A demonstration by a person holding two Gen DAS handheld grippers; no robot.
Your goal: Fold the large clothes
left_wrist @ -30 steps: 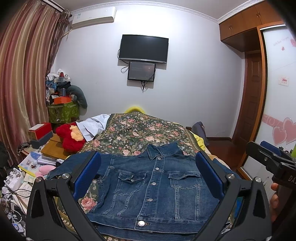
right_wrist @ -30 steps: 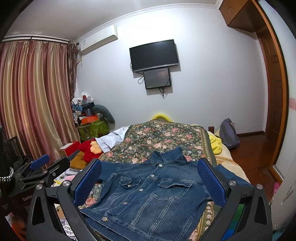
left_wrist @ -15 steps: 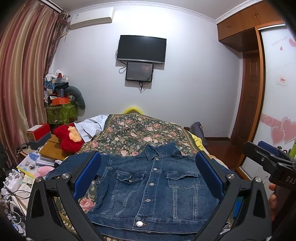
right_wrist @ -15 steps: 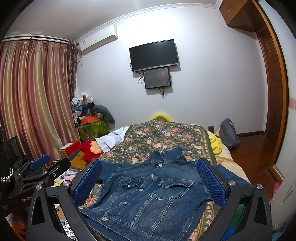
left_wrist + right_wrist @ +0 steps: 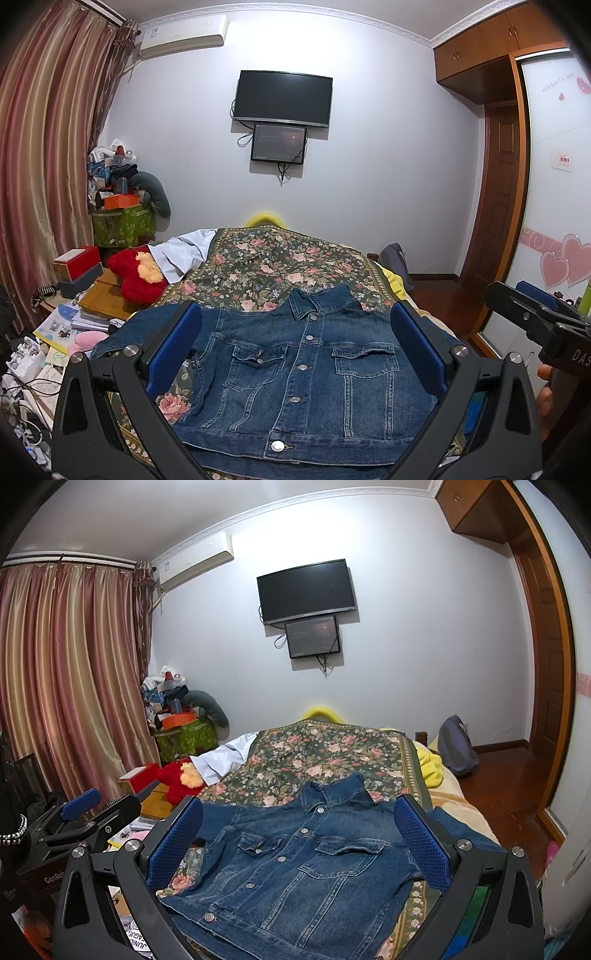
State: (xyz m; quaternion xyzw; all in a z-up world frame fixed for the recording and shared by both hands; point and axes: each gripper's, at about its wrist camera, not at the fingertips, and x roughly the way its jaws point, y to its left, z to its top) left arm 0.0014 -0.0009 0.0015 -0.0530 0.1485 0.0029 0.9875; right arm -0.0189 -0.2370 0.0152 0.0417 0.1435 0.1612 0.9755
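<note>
A blue denim jacket [image 5: 306,373] [image 5: 295,867] lies flat and buttoned, front up, on the near end of a bed with a floral cover [image 5: 280,266] [image 5: 325,753]. Its collar points toward the far wall and both sleeves spread out to the sides. My left gripper [image 5: 295,350] hovers open above the jacket's chest, nothing between its blue pads. My right gripper [image 5: 299,834] is likewise open over the jacket, held apart from the cloth. The other gripper shows at the right edge of the left wrist view and at the left edge of the right wrist view.
A red plush toy [image 5: 136,273] and a white cloth [image 5: 184,251] lie at the bed's left edge. Boxes, books and cables crowd the low table on the left [image 5: 74,314]. A grey backpack [image 5: 456,746] stands on the wooden floor at the right, near a door.
The left wrist view has tilted up slightly, so the jacket sits a little lower in it. The right gripper has not moved. The jacket lies as before.
</note>
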